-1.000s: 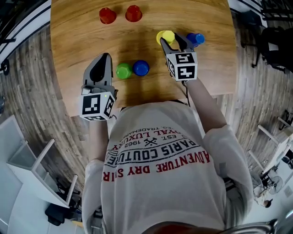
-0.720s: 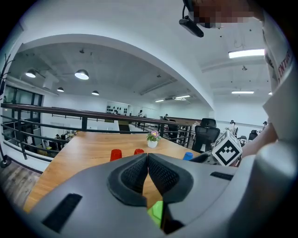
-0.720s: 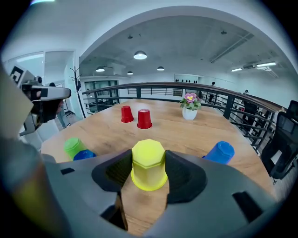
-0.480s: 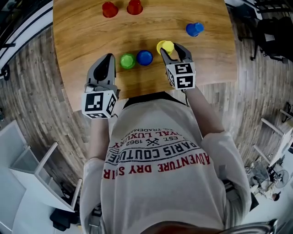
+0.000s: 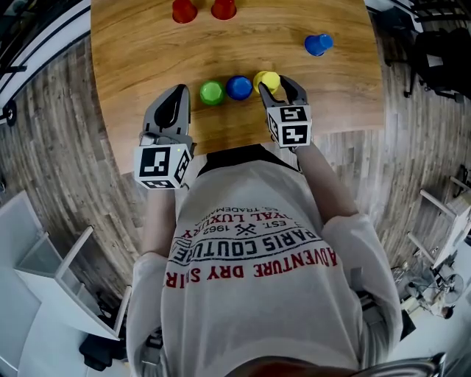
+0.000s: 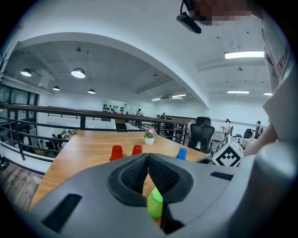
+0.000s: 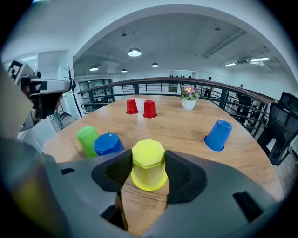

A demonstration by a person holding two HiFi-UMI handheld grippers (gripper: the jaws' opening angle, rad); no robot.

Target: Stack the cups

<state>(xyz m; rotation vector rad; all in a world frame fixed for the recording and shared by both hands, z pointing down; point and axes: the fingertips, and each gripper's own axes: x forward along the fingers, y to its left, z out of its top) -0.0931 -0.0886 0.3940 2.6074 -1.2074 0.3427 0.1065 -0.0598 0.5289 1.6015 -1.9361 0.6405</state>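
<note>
An upside-down yellow cup (image 7: 149, 163) sits between the pads of my right gripper (image 7: 149, 162), which is shut on it. It is low over the wooden table (image 5: 147, 44). In the head view the yellow cup (image 5: 266, 81) is just right of a blue cup (image 5: 238, 87), with a green cup (image 5: 212, 92) further left. My right gripper (image 5: 274, 81) reaches in from the near edge. My left gripper (image 5: 175, 94) is shut and holds nothing, left of the green cup. In the left gripper view its jaws meet (image 6: 148, 159), and the green cup (image 6: 155, 203) shows beyond them.
Two red cups (image 5: 184, 9) (image 5: 223, 7) stand at the table's far side. A second blue cup (image 5: 318, 44) lies tilted at the right. A small flower pot (image 7: 188, 103) sits at the far edge, near a railing. The table's near edge runs under both grippers.
My right gripper has carried the yellow cup leftward, from beside the right-hand blue cup to just right of the blue-and-green pair. My left gripper has drifted slightly beside the green cup.
</note>
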